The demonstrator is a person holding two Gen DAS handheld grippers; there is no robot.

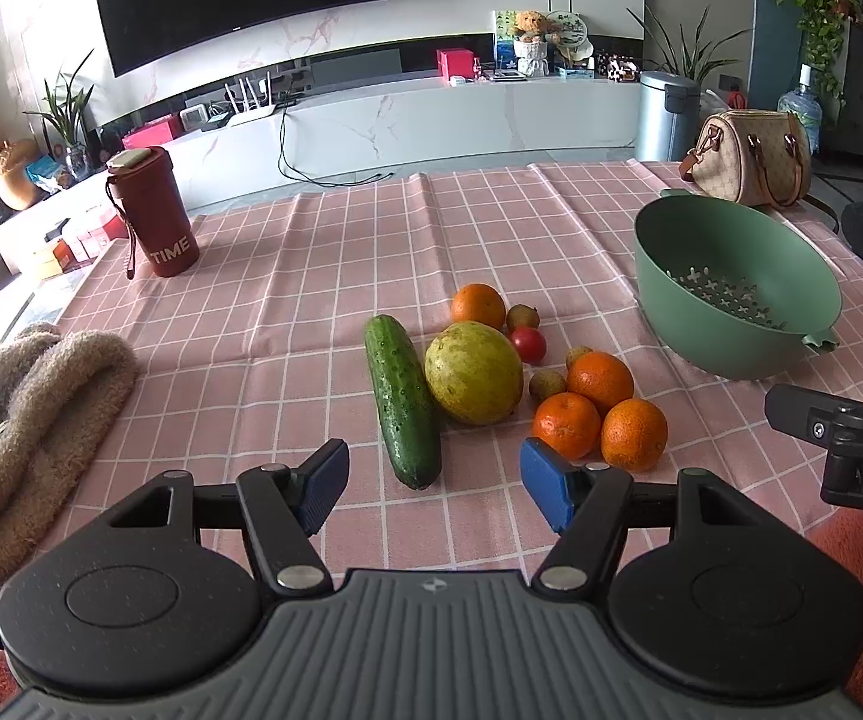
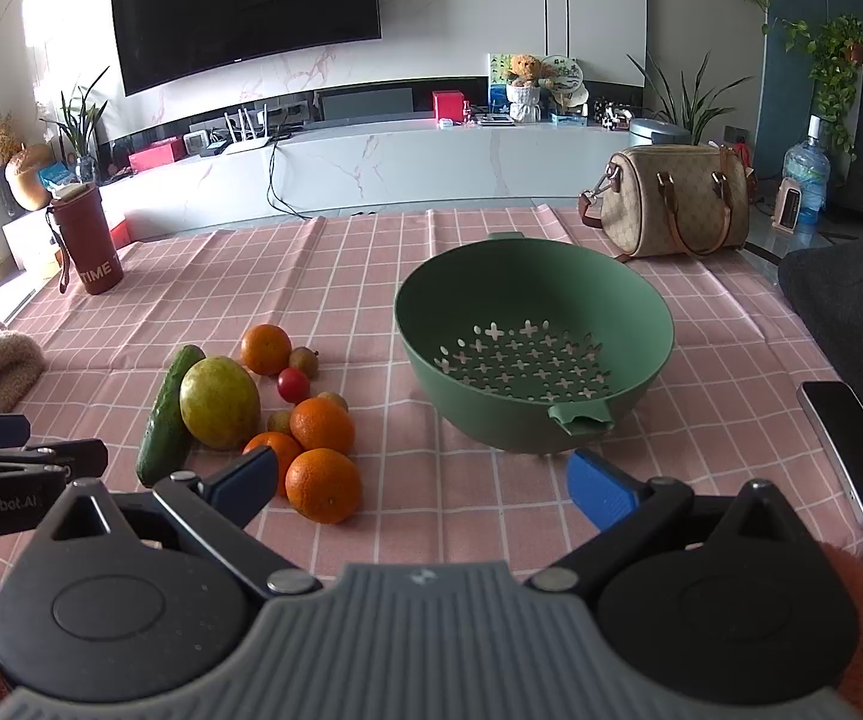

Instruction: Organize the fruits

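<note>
Fruit (image 1: pixel 473 373) lies ahead of the spread, empty left tool (image 1: pixel 434 486), colander (image 2: pixel 533 348) beyond the gaping right tool (image 2: pixel 425 486); take nearest oranges (image 2: pixel 323 485) first.

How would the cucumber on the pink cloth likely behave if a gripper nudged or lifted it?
The cucumber looks stiff and cylindrical, so a sideways nudge would probably roll it. Its glossy, bumpy skin may slip slightly. It touches the large yellow-green fruit, which would likely block rolling that way.
</note>
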